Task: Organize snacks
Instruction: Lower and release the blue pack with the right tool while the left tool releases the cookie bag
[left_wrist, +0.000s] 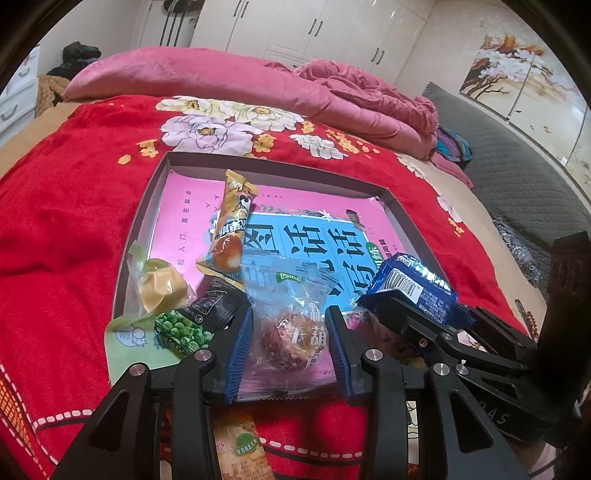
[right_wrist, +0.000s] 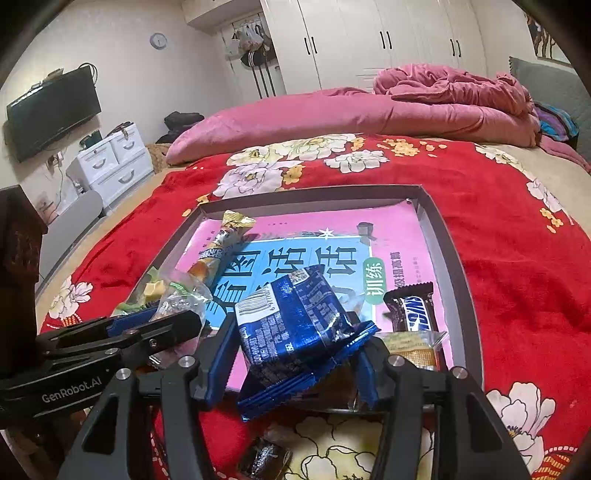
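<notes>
Two grips held: your left gripper (left_wrist: 290, 341) pinched the clear pastry bag (left_wrist: 291, 317), right gripper (right_wrist: 295, 354) the blue packet (right_wrist: 295, 332); slick film risked slipping short of the tray (right_wrist: 458, 266).

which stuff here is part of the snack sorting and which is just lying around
Job:
- clear pastry packet in left gripper
- blue packet in right gripper
- tray
- chocolate bar
- sausage stick

Lying about:
- pink quilt
- television
- white drawers
</notes>
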